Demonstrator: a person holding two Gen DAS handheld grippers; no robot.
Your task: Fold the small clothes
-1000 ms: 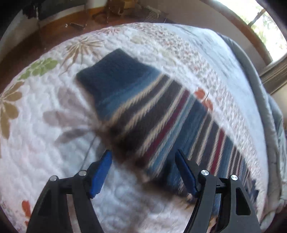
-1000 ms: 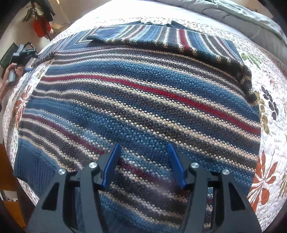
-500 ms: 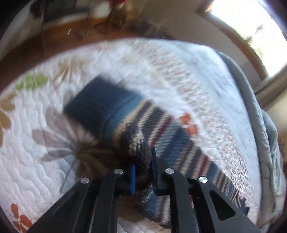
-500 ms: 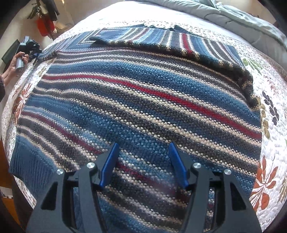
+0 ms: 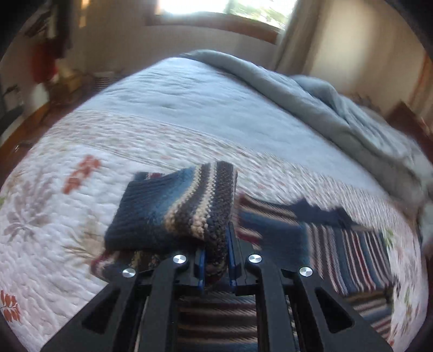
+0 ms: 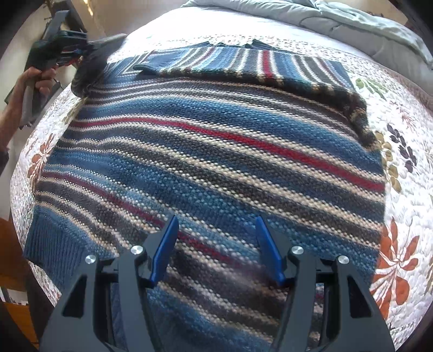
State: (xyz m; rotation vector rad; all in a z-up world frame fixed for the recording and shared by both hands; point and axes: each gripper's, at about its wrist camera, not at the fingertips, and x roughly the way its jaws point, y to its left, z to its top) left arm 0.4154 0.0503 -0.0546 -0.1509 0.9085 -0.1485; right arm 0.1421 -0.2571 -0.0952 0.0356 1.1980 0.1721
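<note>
A striped knit sweater (image 6: 216,151) in blue, red, cream and dark grey lies flat on the bed; one sleeve (image 6: 243,65) is folded across its top. My left gripper (image 5: 215,260) is shut on the other sleeve (image 5: 173,214) near its cuff and holds it lifted above the quilt; the cuff end flops over to the left. The same gripper (image 6: 70,50) shows at the far left of the right wrist view, with the sleeve hanging from it. My right gripper (image 6: 216,241) is open and empty, hovering just above the sweater's lower body.
The white floral quilt (image 6: 406,189) covers the bed. A crumpled grey blanket (image 5: 338,113) lies along the far side. The bed's edge and wooden floor (image 5: 24,127) are at the left. A window (image 5: 224,10) is beyond the bed.
My left gripper shut on the sleeve, lifted it off the quilt and swung it toward the sweater's body. My right gripper stayed open and barely moved.
</note>
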